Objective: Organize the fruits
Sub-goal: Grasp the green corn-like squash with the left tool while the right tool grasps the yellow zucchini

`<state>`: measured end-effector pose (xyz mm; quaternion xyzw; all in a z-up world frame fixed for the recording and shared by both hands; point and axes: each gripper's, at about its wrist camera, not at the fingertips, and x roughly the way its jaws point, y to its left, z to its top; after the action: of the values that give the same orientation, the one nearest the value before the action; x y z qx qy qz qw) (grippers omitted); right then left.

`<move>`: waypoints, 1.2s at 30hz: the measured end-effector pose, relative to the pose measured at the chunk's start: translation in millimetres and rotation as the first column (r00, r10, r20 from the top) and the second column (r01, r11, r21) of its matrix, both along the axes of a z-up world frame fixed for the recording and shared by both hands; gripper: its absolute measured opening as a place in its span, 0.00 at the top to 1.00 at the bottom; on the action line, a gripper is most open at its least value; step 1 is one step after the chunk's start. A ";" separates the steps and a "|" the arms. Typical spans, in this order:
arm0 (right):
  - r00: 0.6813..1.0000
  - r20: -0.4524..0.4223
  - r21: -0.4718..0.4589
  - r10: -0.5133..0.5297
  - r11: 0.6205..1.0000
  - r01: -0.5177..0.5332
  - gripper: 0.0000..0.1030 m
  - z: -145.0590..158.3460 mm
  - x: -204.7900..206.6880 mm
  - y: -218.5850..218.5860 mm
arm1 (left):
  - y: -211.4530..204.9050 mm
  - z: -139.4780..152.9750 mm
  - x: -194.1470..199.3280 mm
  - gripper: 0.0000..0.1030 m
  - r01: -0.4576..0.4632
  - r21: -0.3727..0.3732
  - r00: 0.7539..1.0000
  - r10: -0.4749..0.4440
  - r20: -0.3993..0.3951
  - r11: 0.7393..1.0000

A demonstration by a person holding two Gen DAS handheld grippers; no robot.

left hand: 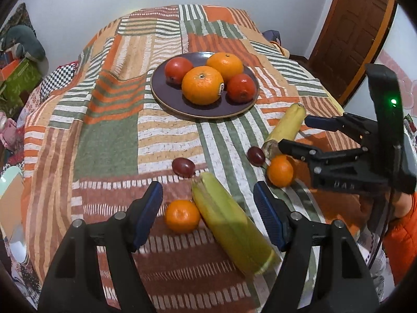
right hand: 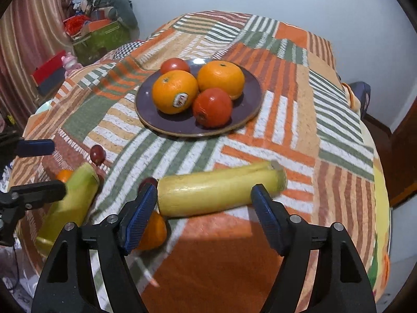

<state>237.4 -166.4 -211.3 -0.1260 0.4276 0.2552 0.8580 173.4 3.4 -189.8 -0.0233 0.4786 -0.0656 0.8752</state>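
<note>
A purple plate [left hand: 161,88] [right hand: 250,91] holds two large oranges [left hand: 202,84] and two red round fruits [left hand: 241,87]. My left gripper [left hand: 207,193] is open, its jaws on either side of a greenish banana piece [left hand: 232,224] without pressing it; a mandarin [left hand: 182,216] lies beside that piece. My right gripper [right hand: 204,190] is open just above a yellow banana piece [right hand: 219,191] lying crosswise on the cloth. A second mandarin [right hand: 153,230] sits half hidden behind its left finger. Two red grapes [left hand: 183,167] [left hand: 256,155] lie loose on the cloth.
A striped patchwork cloth [left hand: 109,140] covers the table, whose edge curves close on the right. The right gripper [left hand: 292,133] shows in the left wrist view, with an orange sleeve [left hand: 401,229] below it. Boxes and clutter [right hand: 101,39] stand to the left, a wooden door [left hand: 346,39] to the right.
</note>
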 end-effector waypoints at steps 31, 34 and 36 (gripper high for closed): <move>0.960 -0.179 0.134 -0.213 0.962 0.238 0.29 -15.1 34.1 -32.3 | -14.2 -41.7 -5.0 0.51 0.009 -0.072 0.999 -0.012 -0.047 0.997; 0.965 -0.163 0.103 -0.205 0.969 0.224 0.28 -19.0 36.7 -24.6 | -13.6 -42.0 -1.8 0.52 0.017 -0.075 0.998 -0.022 -0.063 0.997; 0.970 -0.148 0.079 -0.195 0.975 0.208 0.29 -19.8 35.8 -20.5 | -14.9 -41.4 1.1 0.52 0.015 -0.065 0.998 -0.020 -0.063 0.998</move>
<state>273.2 -186.9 -231.2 -0.0235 0.4847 0.1947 0.8524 174.5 -11.5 -231.2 -0.0496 0.5042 -0.0880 0.8577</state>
